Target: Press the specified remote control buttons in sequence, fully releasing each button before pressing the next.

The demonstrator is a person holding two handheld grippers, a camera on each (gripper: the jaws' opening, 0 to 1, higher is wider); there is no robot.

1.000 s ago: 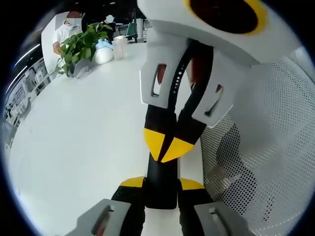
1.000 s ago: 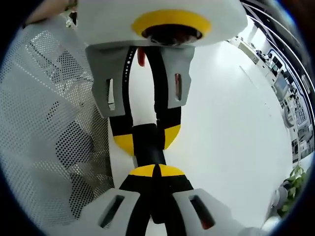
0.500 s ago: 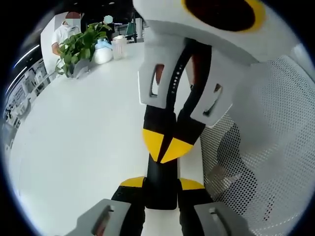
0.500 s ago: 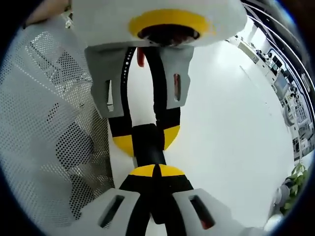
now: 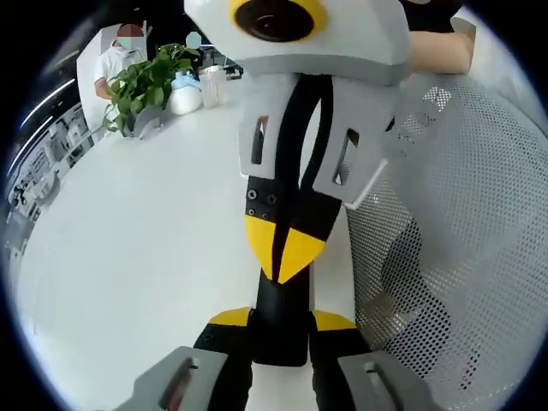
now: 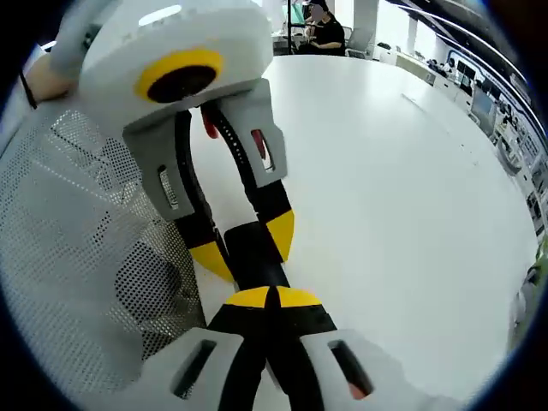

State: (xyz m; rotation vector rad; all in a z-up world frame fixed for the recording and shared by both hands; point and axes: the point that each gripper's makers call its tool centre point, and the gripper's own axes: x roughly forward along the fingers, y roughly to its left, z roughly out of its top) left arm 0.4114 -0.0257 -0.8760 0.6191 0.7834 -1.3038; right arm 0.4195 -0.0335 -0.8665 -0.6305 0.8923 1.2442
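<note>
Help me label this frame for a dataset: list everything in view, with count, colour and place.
remote control: one, black, clamped between the left gripper's fingers
table: one, white, under both grippers
mesh panel: one, white and perforated, beside the table edge; what it belongs to is unclear
potted plant: one, green, at the table's far end
cup: one, whitish, beside the plant
background people: two, one in white behind the plant, one in dark clothes past the table
left gripper: one, grey, black fingers with yellow tips
right gripper: one, same colours, fingers shut, tips at the remote control
</note>
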